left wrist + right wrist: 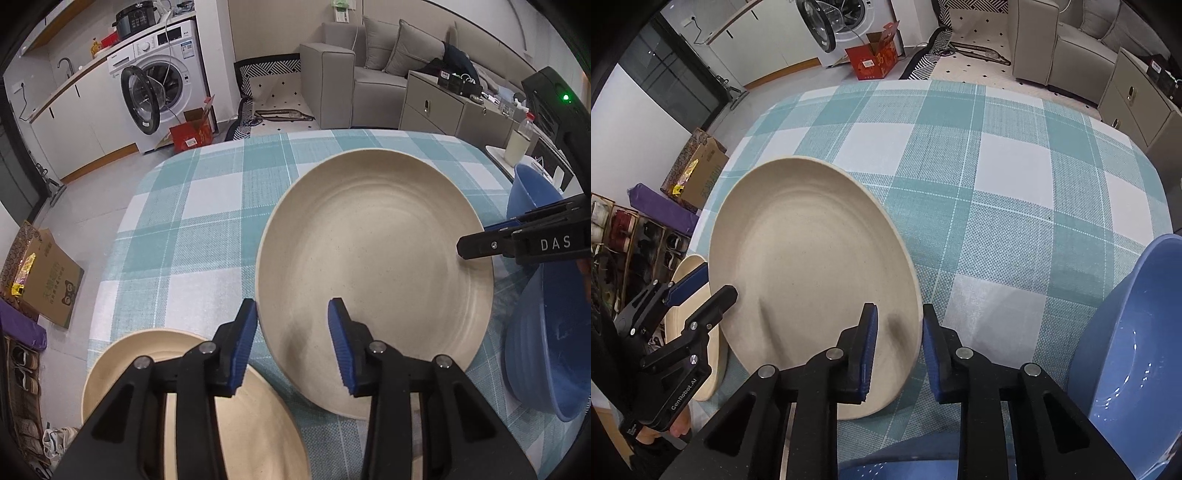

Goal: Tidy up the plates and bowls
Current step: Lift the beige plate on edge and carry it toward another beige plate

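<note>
Both tongs, left (pixel 291 306) and right (pixel 899 312), gape astride the speckled cream plate's (pixel 373 258) rim, seemingly unclamped.

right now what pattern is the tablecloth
The tablecloth is a teal and white check, clearest in the right wrist view.

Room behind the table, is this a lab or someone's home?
Most likely a lived-in home: a washing machine under a counter, a grey sofa with cushions, and a shoe rack beside the checked-cloth table.
</note>
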